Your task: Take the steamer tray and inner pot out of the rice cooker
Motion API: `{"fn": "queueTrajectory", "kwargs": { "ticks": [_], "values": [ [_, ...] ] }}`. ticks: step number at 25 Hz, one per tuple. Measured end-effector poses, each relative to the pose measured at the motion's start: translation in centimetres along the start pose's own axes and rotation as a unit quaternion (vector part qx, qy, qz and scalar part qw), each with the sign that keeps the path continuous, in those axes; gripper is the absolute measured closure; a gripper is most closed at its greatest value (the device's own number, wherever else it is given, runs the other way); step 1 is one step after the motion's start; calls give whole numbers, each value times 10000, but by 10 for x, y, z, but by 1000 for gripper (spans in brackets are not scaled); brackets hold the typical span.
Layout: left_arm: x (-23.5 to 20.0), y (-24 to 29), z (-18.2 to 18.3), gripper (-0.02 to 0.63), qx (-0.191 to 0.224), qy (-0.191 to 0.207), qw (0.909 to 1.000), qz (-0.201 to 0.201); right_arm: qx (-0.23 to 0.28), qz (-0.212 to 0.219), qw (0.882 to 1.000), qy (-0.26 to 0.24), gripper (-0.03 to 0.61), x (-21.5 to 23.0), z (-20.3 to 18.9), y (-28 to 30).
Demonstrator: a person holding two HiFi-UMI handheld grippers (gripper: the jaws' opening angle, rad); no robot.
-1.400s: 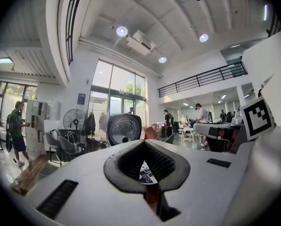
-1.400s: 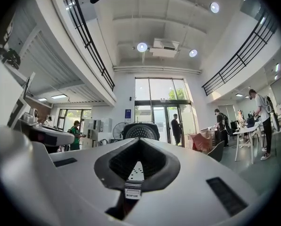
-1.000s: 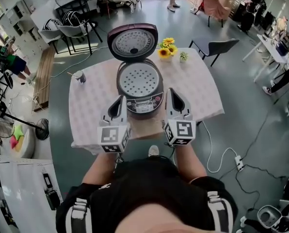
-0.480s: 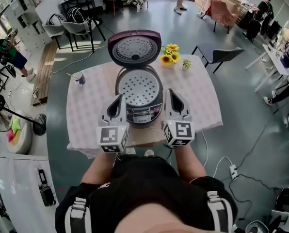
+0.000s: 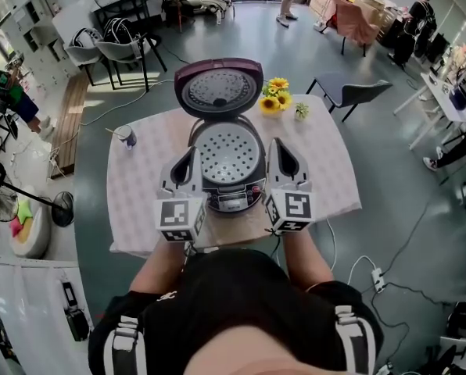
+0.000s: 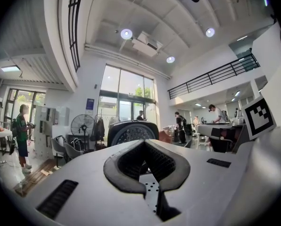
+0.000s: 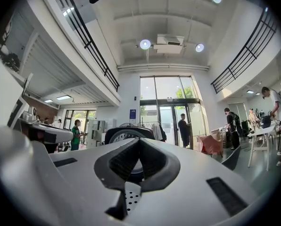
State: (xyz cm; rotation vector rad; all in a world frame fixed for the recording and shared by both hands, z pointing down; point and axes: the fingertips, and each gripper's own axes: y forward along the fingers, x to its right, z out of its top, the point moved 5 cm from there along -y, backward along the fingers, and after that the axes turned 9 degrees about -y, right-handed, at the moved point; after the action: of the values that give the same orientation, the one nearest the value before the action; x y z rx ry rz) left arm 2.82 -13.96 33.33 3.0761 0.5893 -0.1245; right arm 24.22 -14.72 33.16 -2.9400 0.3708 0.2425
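Centrally, rice cooker (image 5: 231, 200) near table (image 5: 143, 198) edge, steamer tray (image 5: 227, 153) inside

Dark plum rice cooker (image 5: 231, 198), silvery hole-dotted steamer tray (image 5: 227, 152), pale pink-patterned tablecloth (image 5: 145, 186), yellow sunflowers (image 5: 274, 98).

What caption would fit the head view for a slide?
Shut left gripper and right gripper flank the open rice cooker, steamer tray inside.

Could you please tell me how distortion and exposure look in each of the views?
Head view: fisheye curves the room's edges, though the perforated metal steamer tray in the dark open rice cooker is sharp. Both gripper views: black vignetted corners, round ceiling lamps glaring.
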Motion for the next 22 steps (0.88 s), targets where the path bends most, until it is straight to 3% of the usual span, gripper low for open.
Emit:
{"fn": "queueTrajectory", "kwargs": {
  "ticks": [3, 4, 5, 6, 8, 15, 18, 22],
  "values": [
    [-4, 5, 0, 611, 10, 61, 10000, -73, 97, 47, 9999, 122, 578, 0, 1, 9],
    [-4, 7, 1, 578, 25, 31, 9998, -193, 145, 141, 9996, 198, 507, -2, 1, 12],
    [-3, 9, 2, 435, 32, -14, 9995, -327, 176, 236, 9992, 270, 338, -4, 1, 16],
    [-4, 12, 1, 294, 11, -61, 9991, -412, 180, 294, 9989, 311, 304, -5, 1, 19],
    [-7, 17, -3, 227, -117, -125, 9991, -377, 116, 330, 9989, 297, 283, -6, 0, 23],
    [-20, 27, -21, 215, -714, -354, 9968, -7, -341, 307, 9988, 166, 276, -5, -17, 29],
    [-25, 27, -26, 216, -793, -570, 9952, -4, -471, 233, 9986, 47, 277, -5, -21, 31],
    [-29, 28, -30, 216, -894, -552, 9944, 75, -644, 216, 9977, -35, 278, -7, -25, 36]
  ]
}}
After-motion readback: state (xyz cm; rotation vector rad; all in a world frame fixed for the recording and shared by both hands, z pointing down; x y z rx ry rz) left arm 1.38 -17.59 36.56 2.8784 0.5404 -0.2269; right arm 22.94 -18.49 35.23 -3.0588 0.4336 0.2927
